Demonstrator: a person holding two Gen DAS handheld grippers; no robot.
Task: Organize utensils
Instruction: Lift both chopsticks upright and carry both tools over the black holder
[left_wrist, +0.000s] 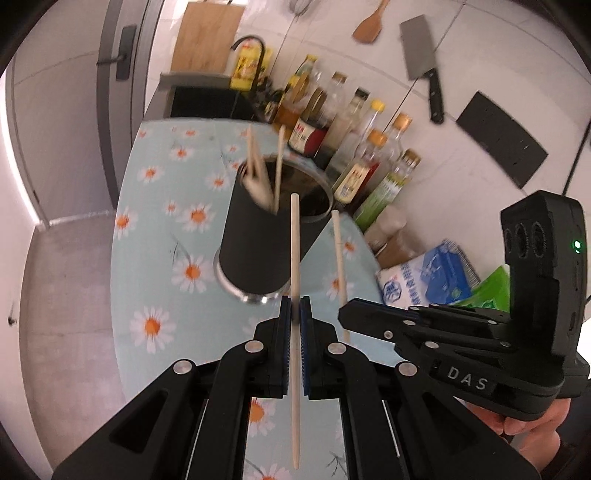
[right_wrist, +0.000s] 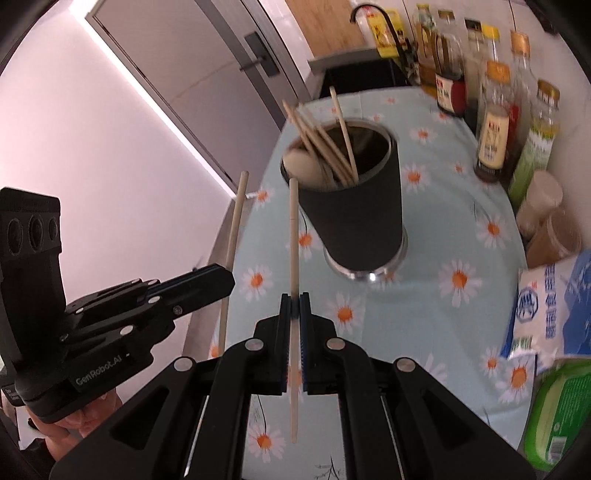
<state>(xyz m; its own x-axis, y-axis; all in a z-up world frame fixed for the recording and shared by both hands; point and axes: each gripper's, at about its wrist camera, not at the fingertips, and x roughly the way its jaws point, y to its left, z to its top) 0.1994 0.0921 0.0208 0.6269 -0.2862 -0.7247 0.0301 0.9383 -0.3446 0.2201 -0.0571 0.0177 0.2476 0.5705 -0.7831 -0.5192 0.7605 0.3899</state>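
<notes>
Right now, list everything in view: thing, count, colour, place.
Held chopsticks: two, pale wood, one in the left gripper, one in the right gripper.
Utensil holder: one, black with a steel base, on the tablecloth, holding more chopsticks.
Tablecloth: one, light blue with daisies.
Bottles: several, clear and yellow-capped, along the wall.
Cleaver: one, steel with a black handle, on the wall.
Wooden spatula: one, on the wall.
Cutting board: one, wood, behind the sink.
Left gripper: black, shut on a chopstick.
Right gripper: black, shut on a chopstick.
</notes>
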